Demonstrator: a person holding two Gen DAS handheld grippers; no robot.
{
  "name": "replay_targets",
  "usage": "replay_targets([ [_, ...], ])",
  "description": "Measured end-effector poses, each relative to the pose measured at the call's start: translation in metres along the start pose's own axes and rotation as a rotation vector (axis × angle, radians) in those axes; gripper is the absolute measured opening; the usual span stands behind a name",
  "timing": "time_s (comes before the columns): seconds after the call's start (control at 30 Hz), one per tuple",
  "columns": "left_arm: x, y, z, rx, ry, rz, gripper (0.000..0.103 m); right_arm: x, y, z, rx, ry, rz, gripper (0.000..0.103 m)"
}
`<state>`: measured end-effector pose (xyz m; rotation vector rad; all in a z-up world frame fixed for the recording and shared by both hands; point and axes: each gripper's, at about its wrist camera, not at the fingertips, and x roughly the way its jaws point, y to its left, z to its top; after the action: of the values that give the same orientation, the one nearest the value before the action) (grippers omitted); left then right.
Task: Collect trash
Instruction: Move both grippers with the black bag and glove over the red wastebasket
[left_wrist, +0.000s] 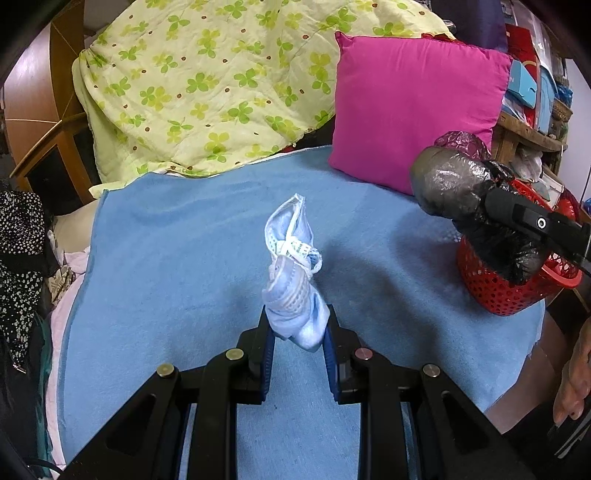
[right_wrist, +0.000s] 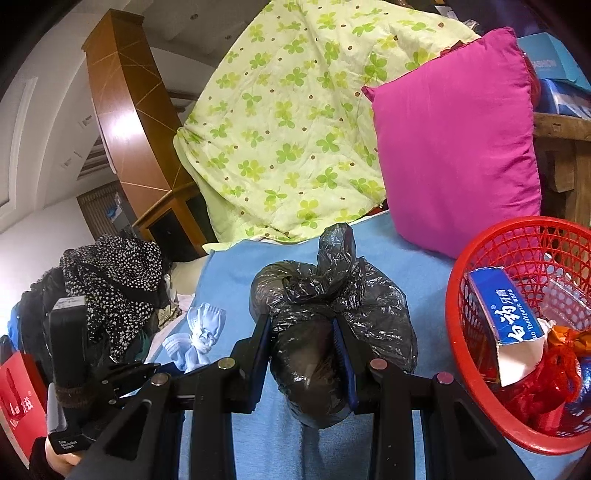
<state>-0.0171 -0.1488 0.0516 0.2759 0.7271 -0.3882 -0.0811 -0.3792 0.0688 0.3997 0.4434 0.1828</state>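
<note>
Black plastic, knotted at the top, forms the tied bag (right_wrist: 328, 325) now pinched between the fingers of the right gripper (right_wrist: 304, 354) and carried above the blue blanket (left_wrist: 184, 229); the pale blue face mask (left_wrist: 293, 280), crumpled with its ear loops tangled, is clamped low between the closed fingers of the left gripper (left_wrist: 297, 326) and stands up from them. The red mesh basket (right_wrist: 480, 295) sits at the right edge of the blanket, just beside the pink cushion (left_wrist: 413, 107), and already holds a toothpaste box (right_wrist: 506, 306) and red wrapping. Judgement: the step in hand is delivery to the basket. The bag is bulky against the room left inside, so it should be brought over the rim and let go from low down, clear of the upright box. The mask, being light and limp, should follow once the right gripper is clear of the opening. Open room lies across the middle of the blanket; the cushion crowds the far side of the basket, and the blanket's edge lies close beyond it, so a nudge could tip it off.
</note>
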Motion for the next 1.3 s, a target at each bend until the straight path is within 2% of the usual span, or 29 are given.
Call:
replay_targets([
  [0.47, -0.018, -0.019, 0.011, 0.056, -0.029, 0.03, 0.025, -0.023, -0.009, 0.008, 0.029, -0.063, 0.038, 0.035],
  [0.93, -0.026, -0.039, 0.027, 0.1, -0.045, 0.016, 0.025, -0.044, -0.029, 0.016, 0.075, -0.122, 0.036, 0.035],
  [1.3, -0.033, -0.058, 0.046, 0.14, -0.057, -0.026, 0.025, -0.063, -0.046, 0.017, 0.105, -0.178, 0.021, 0.035],
])
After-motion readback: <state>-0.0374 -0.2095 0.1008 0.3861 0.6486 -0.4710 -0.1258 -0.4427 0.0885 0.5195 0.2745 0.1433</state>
